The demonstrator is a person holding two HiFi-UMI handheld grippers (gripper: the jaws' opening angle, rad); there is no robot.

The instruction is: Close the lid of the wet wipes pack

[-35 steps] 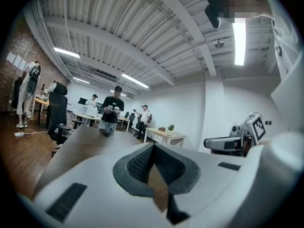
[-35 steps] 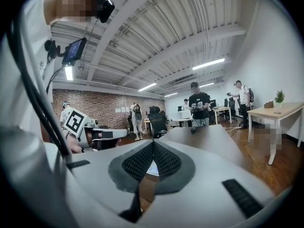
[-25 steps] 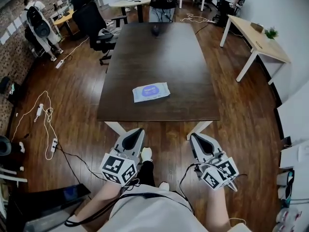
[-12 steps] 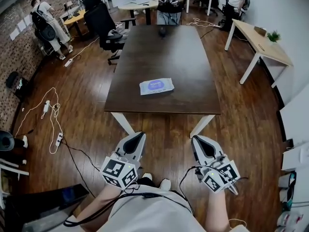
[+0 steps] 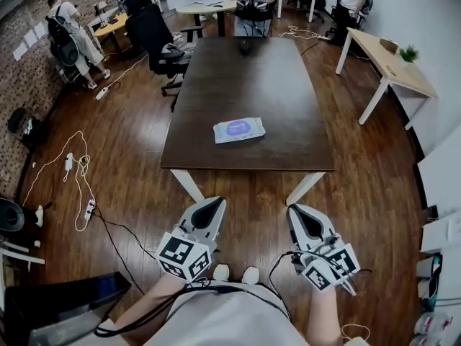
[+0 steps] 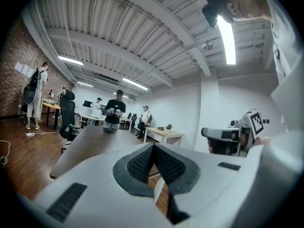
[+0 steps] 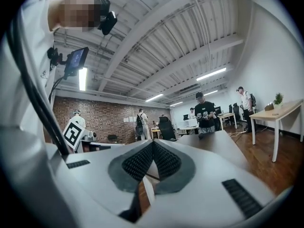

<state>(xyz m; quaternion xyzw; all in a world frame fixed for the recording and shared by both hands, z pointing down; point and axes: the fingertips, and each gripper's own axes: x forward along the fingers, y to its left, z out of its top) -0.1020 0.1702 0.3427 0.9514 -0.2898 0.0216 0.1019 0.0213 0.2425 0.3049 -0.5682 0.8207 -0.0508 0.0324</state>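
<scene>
**Operator:** Report the left claw.

**Technician:** The left claw (image 5: 215, 203) is pressed together with nothing between its jaws (in the left gripper view the ribbed pads (image 6: 140, 163) meet along one seam). It is held above the wooden floor (image 5: 137, 157), short of the near edge of the desk (image 5: 274, 78), toward the near-left corner. Loose cables (image 5: 75, 186) lie on the floor well to its left.

**Operator:** Locate the task item.

**Technician:** The wet wipes pack (image 5: 239, 130) lies flat on the desk. It is close to the near edge, about midway between the left and right edges, and slightly skewed to those edges. A purple patch (image 5: 236, 127) marks its top face. Whether the pack is closed cannot be read at this size. Neither claw touches it, and both are well apart from it.

**Operator:** Report the right claw.

**Technician:** The right claw (image 5: 297, 210) is also pressed together and empty (the right gripper view shows its pads (image 7: 166, 161) closed on each other). It is held above the floor, short of the near edge, toward the near-right corner. Farther right stands a light-wood side table (image 5: 389, 60) carrying a small plant (image 5: 408, 51).
</scene>
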